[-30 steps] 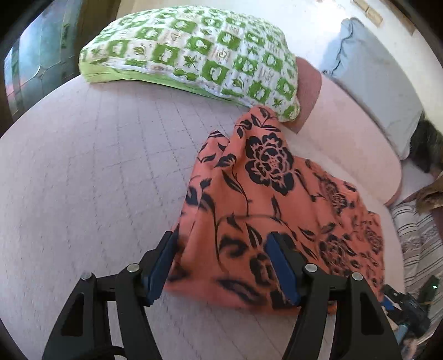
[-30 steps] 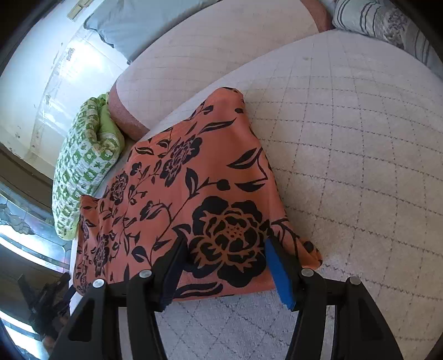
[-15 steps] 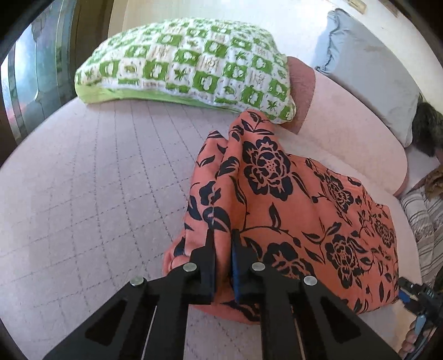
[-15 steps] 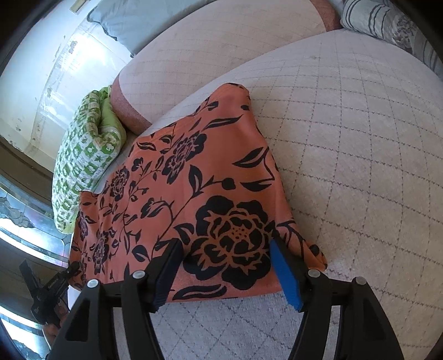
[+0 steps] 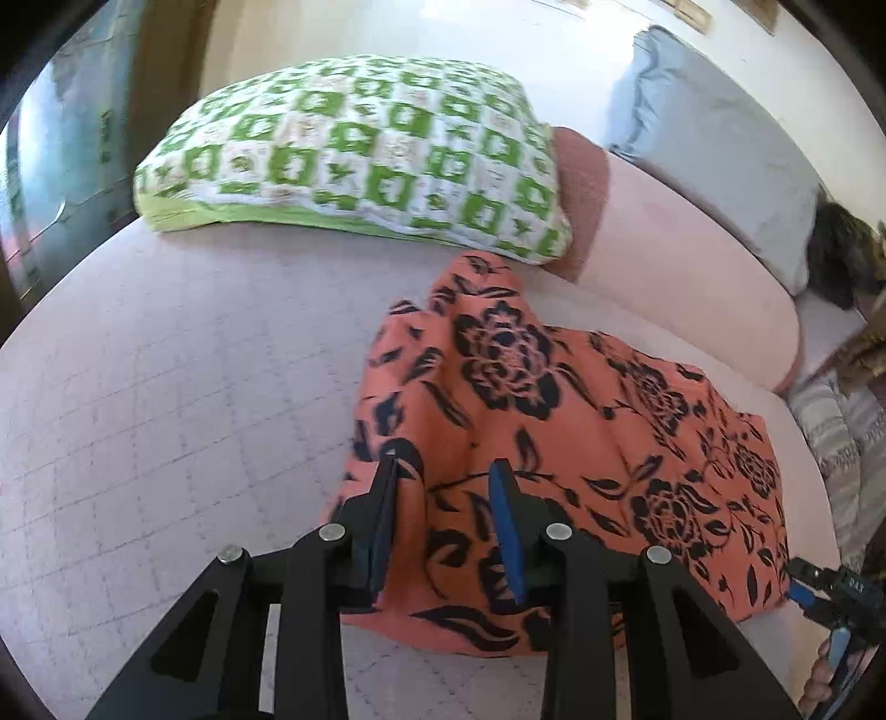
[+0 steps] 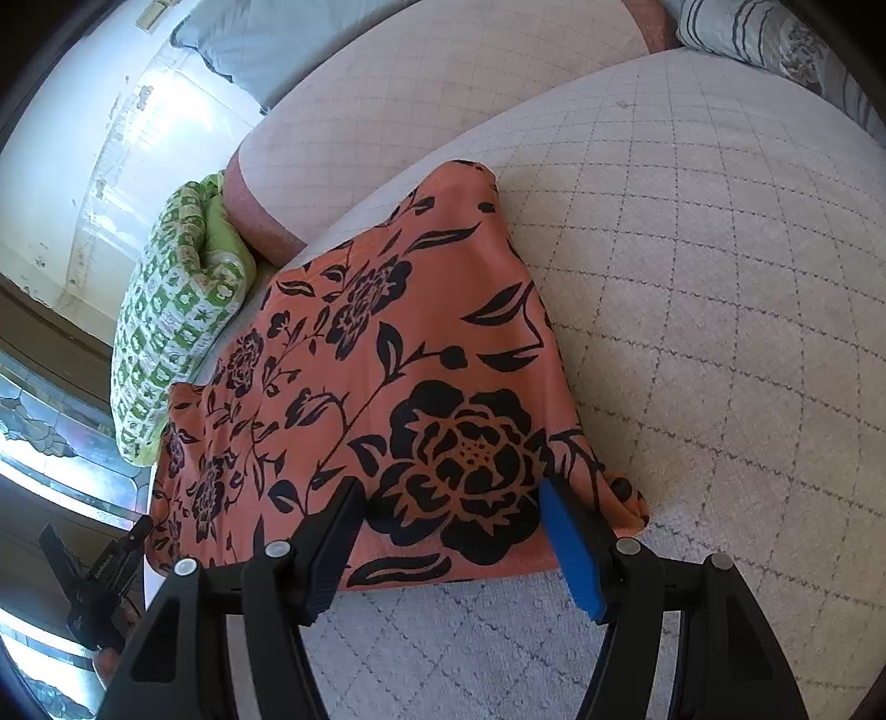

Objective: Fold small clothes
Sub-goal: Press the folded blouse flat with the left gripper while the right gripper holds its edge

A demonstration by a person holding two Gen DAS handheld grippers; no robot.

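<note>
The left gripper (image 5: 443, 487) is just reopening, jaws part-spread over the orange floral cloth (image 5: 554, 443); the right gripper (image 6: 448, 526) is straddling its near-edge corner, unclamped. Both should pinch matching corners before lifting.

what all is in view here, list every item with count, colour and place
orange cloth with black flower print: one, orange and black, lying on the bed under both grippers
quilted bedcover: one, pale pinkish white, spread beneath the cloth
green and white checked pillow: one, beyond the cloth
pink bolster: one, behind the cloth
grey-blue pillow: one, against the wall
striped pillow: one, grey and white, far corner of the bed
left gripper: one, black with blue pads, jaws have just been opening, cloth between them
right gripper: one, black with blue pads, open over the cloth's near edge
</note>
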